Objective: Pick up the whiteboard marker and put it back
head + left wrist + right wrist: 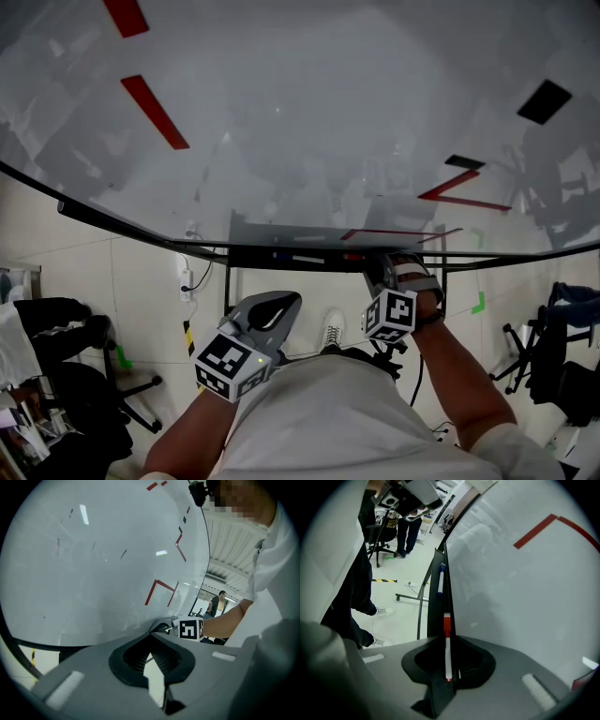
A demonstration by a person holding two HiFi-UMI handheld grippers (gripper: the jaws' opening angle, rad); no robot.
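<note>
Red strokes cross the whiteboard (281, 122) in the head view, and a dark tray (309, 251) runs along its bottom edge. The right hand-held gripper (389, 274) reaches up to the tray toward its right end. The left hand-held gripper (270, 314) hangs below the tray, apart from it and close to the person's chest. In the left gripper view, the left hand-held gripper's (152, 657) jaws stand a little apart with nothing between them, and pale floor shows through the gap. Beyond them the right hand-held gripper (163, 628) sits against the board's lower edge. In the right gripper view, the right hand-held gripper (449, 670) is closed on the whiteboard marker (447, 641), a white barrel with a red cap. It lies lengthwise between the jaws and points along the tray (433, 616). Whether the marker touches the tray I cannot tell. Farther along the tray lies a blue-capped marker (440, 583).
</note>
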